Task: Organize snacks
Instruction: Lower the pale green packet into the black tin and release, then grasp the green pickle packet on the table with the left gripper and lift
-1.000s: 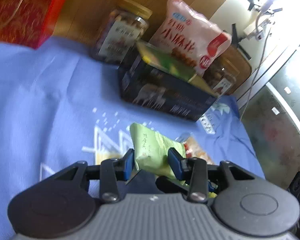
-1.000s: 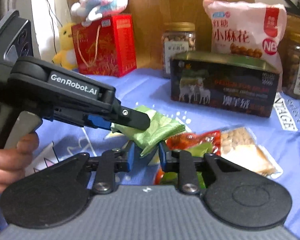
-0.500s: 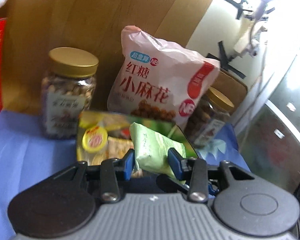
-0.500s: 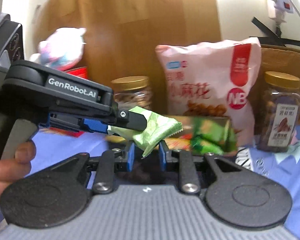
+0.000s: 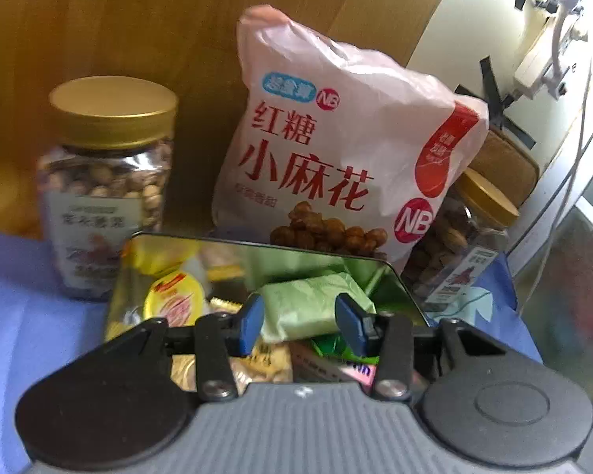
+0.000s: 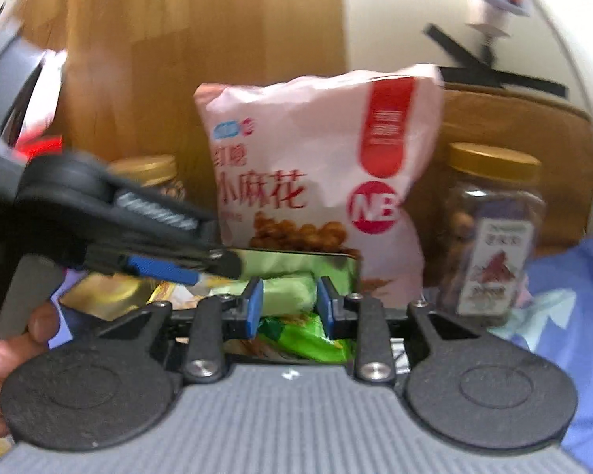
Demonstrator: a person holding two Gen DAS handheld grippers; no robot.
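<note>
A pale green snack packet (image 5: 308,304) lies tilted over the snacks inside the open metal tin (image 5: 401,288). It sits between the blue pads of my left gripper (image 5: 300,316), whose jaws are opening and no longer clamp it. In the right wrist view the same packet (image 6: 280,292) lies across between the pads of my right gripper (image 6: 286,308). Those jaws are opening too, with a thin gap at the right pad. The left gripper's finger (image 6: 217,262) reaches in from the left just above the packet and over the tin (image 6: 352,272).
Behind the tin stands a pink snack bag (image 5: 336,150) against a wooden board. A gold-lidded nut jar (image 5: 106,181) is at its left and another jar (image 6: 490,229) at its right. A blue cloth (image 5: 19,296) covers the table. A hand (image 6: 4,355) grips the left tool.
Both grippers carried the green packet from the cloth to above the tin. The packet has since tipped from upright to lying flat, and both pairs of pads have spread slightly.
</note>
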